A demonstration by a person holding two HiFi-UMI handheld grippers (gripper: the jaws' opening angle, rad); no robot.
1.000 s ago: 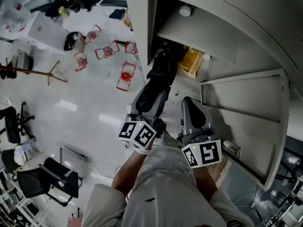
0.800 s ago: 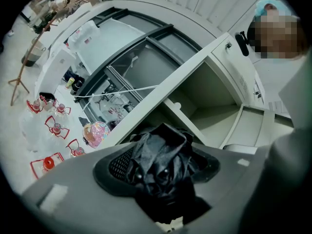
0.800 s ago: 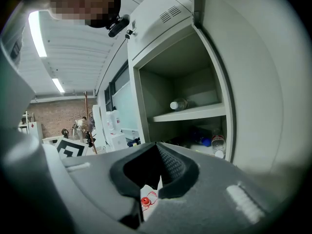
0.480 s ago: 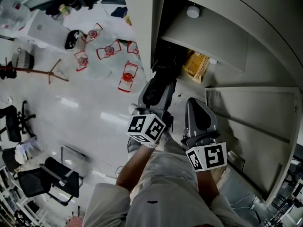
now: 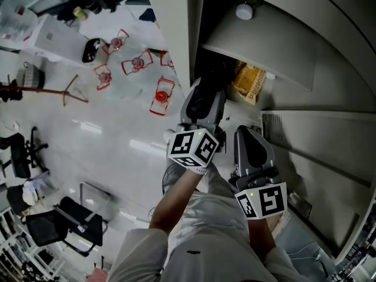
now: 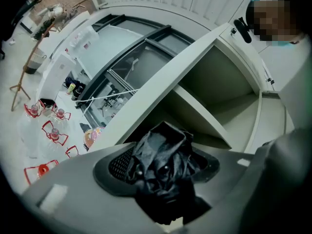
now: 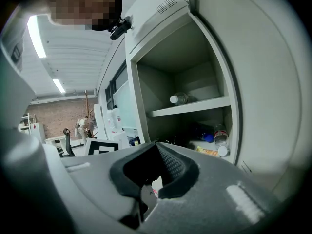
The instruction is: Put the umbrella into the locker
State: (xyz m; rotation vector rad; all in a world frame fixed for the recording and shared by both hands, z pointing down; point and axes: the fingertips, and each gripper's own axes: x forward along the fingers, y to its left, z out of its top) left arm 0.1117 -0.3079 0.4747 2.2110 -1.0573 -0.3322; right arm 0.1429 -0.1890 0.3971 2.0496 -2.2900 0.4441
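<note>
Gripping the folded black umbrella [image 6: 162, 172], the left claw [image 6: 161, 145] reaches level into the locker [image 5: 176, 51] opening; the right claw [image 7: 156, 147] hangs beside it, jaws together and empty.

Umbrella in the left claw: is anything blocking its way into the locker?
Nothing visible does. The locker stands open, and the umbrella, clamped in the left gripper, pokes its far end into the compartment under the shelf. A yellow packet lies in there, but off to the right of the umbrella, not across its path.
</note>
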